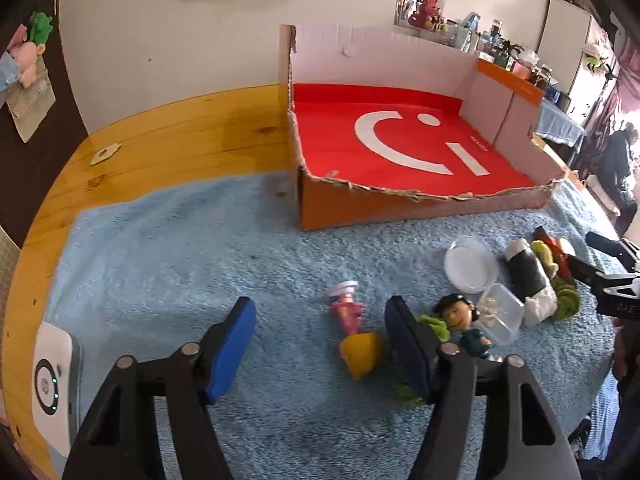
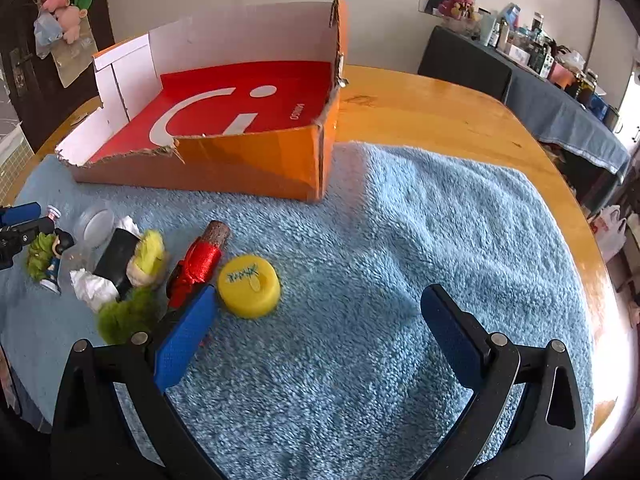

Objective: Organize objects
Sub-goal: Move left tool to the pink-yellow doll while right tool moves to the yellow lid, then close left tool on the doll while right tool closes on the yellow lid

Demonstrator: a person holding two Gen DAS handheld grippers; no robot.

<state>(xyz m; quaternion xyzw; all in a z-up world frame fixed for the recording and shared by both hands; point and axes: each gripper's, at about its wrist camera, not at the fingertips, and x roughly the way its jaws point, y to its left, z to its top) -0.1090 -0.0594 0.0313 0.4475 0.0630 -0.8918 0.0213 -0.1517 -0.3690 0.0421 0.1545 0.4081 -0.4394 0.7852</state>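
Where pad covers, green tuft (image 1: 434, 326) half-hidden

Box (image 2: 224, 152) sits behind on the towel (image 2: 380, 240) — cap (image 2: 249, 285) before it, figurine (image 2: 52, 256) leftward.

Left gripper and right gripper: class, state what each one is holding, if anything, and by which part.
Nothing is held. The left gripper stands open over the blue towel, with the pink and yellow toy lying loose between its fingers. The right gripper is open and empty.
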